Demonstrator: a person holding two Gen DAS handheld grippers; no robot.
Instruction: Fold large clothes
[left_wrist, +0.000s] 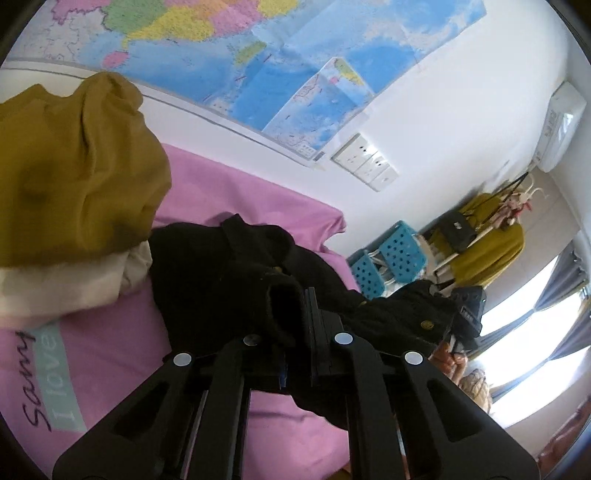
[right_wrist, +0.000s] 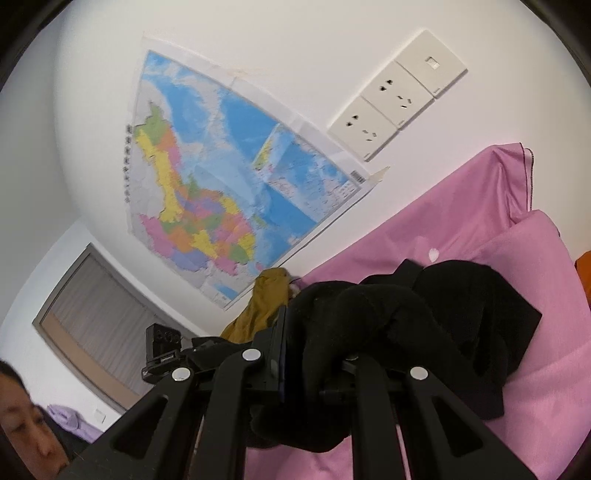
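A black knitted garment (left_wrist: 221, 273) with small gold buttons lies bunched on the pink bed sheet (left_wrist: 122, 350). My left gripper (left_wrist: 295, 314) is shut on a fold of it. The right gripper shows at the far end of the garment in the left wrist view (left_wrist: 465, 317). In the right wrist view my right gripper (right_wrist: 317, 332) is shut on the same black garment (right_wrist: 461, 306), which drapes over its fingers and trails onto the pink sheet (right_wrist: 461, 221). Both hold the cloth lifted off the bed.
A mustard garment (left_wrist: 74, 166) lies on a cream one (left_wrist: 66, 284) on the bed's left. A map (right_wrist: 221, 177) and wall sockets (right_wrist: 399, 96) are on the white wall. Blue crates (left_wrist: 388, 258) and a clothes rack (left_wrist: 491, 236) stand beyond the bed. A person's face (right_wrist: 22, 424) is at lower left.
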